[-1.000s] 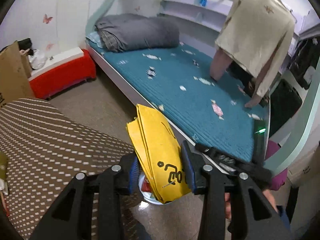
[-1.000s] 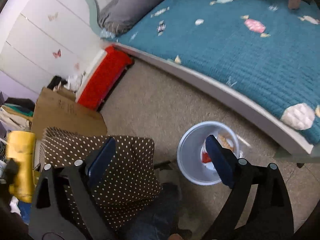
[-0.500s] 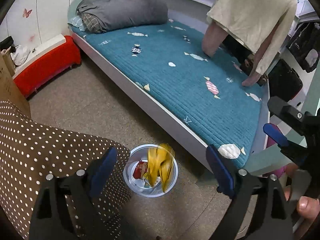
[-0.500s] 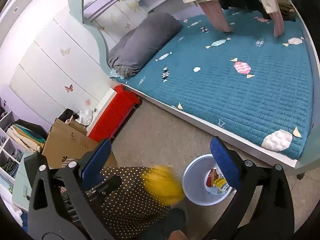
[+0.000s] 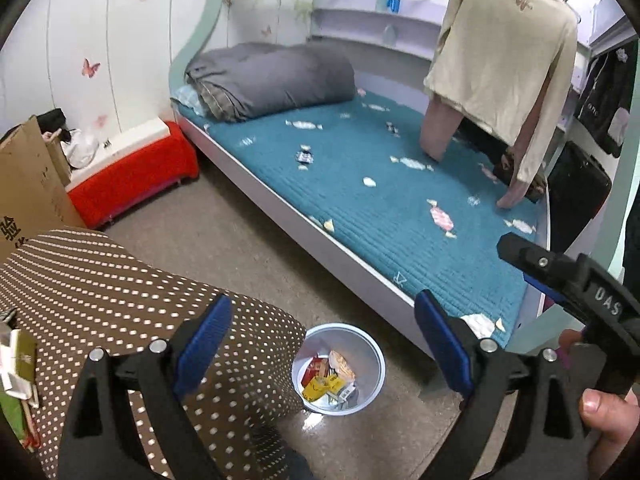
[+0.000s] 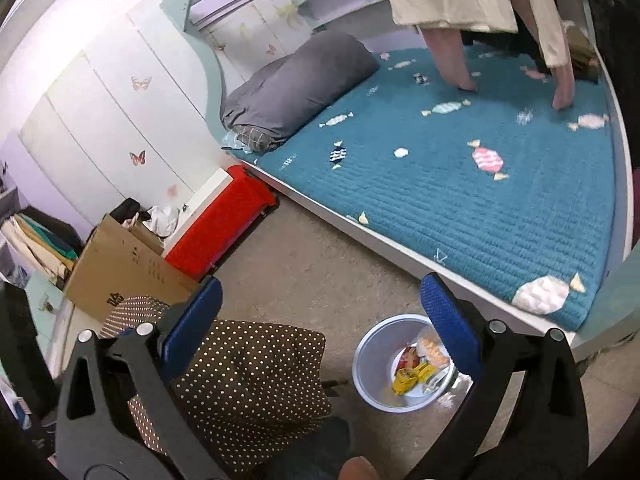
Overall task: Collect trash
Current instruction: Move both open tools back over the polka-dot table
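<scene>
A pale blue waste bin (image 5: 374, 354) stands on the floor by the bed; it also shows in the right wrist view (image 6: 366, 360). Inside lie a yellow wrapper (image 5: 318, 386) and other snack packets (image 6: 430, 350); the yellow wrapper shows in the right wrist view too (image 6: 408, 378). My left gripper (image 5: 322, 344) is open and empty, high above the bin. My right gripper (image 6: 318, 320) is open and empty, also above the bin, and its body shows at the right of the left wrist view (image 5: 576, 284).
A brown dotted cloth (image 5: 100, 288) covers a surface left of the bin, with some packets (image 5: 18, 364) at its left edge. A bed with a teal mat (image 5: 400, 196), a red box (image 5: 132, 176) and a cardboard box (image 6: 120, 264) surround the floor.
My left gripper opened and let go of the yellow wrapper, which fell into the bin. Both grippers have risen and tilted up toward the bed.
</scene>
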Motion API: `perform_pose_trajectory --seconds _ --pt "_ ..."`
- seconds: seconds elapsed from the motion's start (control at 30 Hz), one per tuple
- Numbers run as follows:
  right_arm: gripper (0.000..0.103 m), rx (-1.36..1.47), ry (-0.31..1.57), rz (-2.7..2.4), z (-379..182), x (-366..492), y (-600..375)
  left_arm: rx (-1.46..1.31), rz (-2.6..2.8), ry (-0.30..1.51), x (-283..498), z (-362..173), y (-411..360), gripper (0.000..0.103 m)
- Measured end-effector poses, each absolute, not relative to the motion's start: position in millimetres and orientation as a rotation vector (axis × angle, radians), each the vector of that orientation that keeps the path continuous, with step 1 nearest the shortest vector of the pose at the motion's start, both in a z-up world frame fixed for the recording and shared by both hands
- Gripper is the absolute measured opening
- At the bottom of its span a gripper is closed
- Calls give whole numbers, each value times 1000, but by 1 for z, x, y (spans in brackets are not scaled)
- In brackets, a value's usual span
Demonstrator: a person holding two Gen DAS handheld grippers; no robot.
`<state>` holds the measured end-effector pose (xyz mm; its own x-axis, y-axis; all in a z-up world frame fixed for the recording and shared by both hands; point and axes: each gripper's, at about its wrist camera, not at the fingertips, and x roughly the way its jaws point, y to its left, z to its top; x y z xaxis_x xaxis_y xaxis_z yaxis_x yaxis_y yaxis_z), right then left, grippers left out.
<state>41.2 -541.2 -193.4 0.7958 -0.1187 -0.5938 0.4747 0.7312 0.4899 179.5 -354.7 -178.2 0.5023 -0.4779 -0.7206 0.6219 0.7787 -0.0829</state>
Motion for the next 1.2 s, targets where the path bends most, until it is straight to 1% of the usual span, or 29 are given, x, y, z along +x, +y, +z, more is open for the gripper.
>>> perform_pose_trajectory --seconds 0.37,0.6,0.9,1.2 --pt "97 563 561 -329 -156 41 -499 144 -647 719 153 -140 -304 91" --pt "97 526 571 -246 -140 59 -459 103 -584 671 147 -122 -244 91" --pt "97 463 608 -116 -126 94 -385 35 -462 655 149 -116 -150 91" --pt "97 405 677 37 -129 117 -305 -34 -339 657 141 -123 -61 91"
